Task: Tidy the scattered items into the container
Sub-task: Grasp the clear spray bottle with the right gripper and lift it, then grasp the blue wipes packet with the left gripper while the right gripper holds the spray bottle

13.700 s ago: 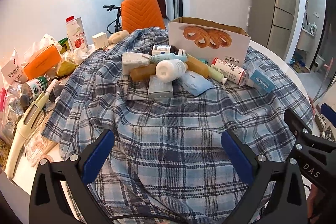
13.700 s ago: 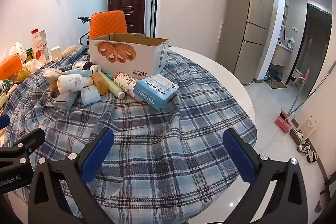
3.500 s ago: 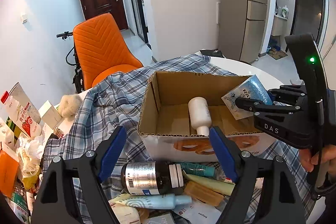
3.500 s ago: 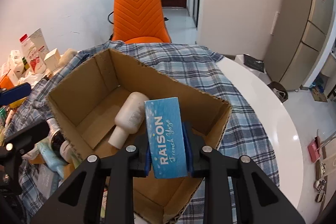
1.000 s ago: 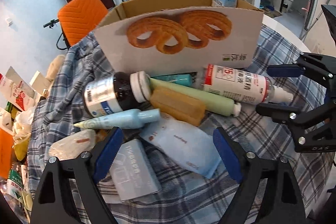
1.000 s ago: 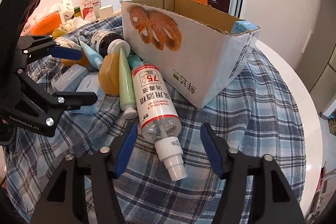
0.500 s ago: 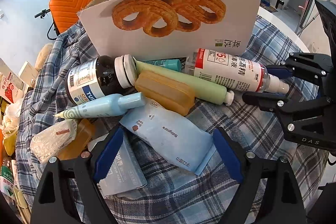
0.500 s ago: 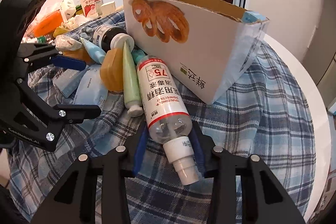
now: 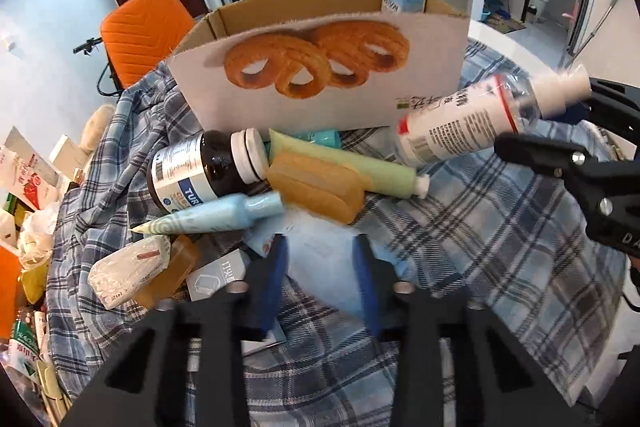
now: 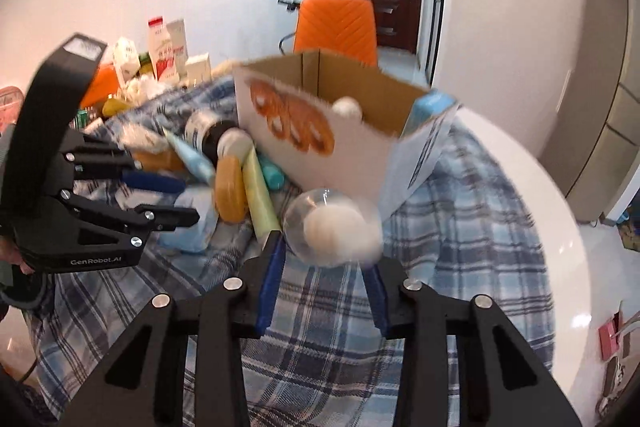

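The cardboard box point(image 9: 320, 67) with a pretzel print stands on the plaid cloth; it also shows in the right wrist view point(image 10: 320, 131), holding a white bottle point(image 10: 347, 107) and a blue carton point(image 10: 430, 107). My right gripper point(image 10: 324, 267) is shut on the alcohol spray bottle point(image 10: 332, 227), lifted off the cloth; the bottle shows in the left wrist view point(image 9: 472, 119). My left gripper point(image 9: 320, 259) is shut on a pale blue pouch point(image 9: 320, 259) lying on the cloth. A dark bottle point(image 9: 208, 167), green tube point(image 9: 348, 167), amber soap bar point(image 9: 316, 191) and blue tube point(image 9: 216, 219) lie before the box.
An orange chair point(image 9: 140, 31) stands behind the table. Cartons, bags and packets point(image 9: 24, 195) crowd the table's left side. The white round table edge point(image 10: 520, 179) curves on the right, with floor beyond.
My right gripper has lifted the spray bottle off the cloth and tilted it up. My left gripper has closed from wide open onto the pale blue pouch.
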`<state>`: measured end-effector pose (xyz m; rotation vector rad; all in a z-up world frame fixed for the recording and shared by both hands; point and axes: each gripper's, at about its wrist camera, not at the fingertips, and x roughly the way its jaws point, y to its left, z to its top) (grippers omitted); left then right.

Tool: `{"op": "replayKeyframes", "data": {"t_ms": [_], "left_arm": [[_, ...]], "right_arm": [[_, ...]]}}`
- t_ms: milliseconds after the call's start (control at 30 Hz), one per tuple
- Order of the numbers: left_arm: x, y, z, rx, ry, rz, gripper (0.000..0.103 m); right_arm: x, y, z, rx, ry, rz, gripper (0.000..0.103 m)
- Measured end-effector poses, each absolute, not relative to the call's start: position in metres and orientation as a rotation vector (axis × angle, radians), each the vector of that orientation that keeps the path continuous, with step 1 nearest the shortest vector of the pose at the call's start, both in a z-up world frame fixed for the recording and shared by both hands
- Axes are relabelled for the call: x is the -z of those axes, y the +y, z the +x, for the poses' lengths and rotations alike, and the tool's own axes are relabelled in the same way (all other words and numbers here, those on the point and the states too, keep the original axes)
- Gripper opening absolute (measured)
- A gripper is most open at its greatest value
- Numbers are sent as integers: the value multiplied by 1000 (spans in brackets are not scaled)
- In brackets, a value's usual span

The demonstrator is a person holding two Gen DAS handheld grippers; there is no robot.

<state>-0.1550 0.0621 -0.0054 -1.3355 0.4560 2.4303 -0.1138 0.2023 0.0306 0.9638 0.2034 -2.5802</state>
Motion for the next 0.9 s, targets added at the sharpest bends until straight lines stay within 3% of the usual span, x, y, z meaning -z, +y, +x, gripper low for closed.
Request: {"op": "replayKeyframes", "data": {"t_ms": [367, 433, 467, 500, 600, 767, 900], "left_arm": [[8, 54, -158, -2400, 406, -1395, 31], [12, 54, -161, -2400, 388, -1409, 50], [13, 54, -163, -2410, 388, -1415, 82], [14, 55, -165, -2417, 382, -1431, 99], [19, 56, -171, -2389, 331, -1456, 99], [27, 62, -180, -2424, 396, -1488, 99], [26, 59, -184, -2460, 375, -1488, 96]], "right_arm": [[-36, 201, -118, 2582, 169, 960, 35], [-36, 201, -115, 2582, 174, 960, 35], [-36, 201, -115, 2582, 183, 959, 35], [-36, 201, -114, 2582, 190, 960, 35], [-36, 202, -113, 2582, 197, 970, 35], [-36, 203, -114, 2609, 230, 969, 36], [-31, 202, -117, 2610, 250, 992, 45]]}}
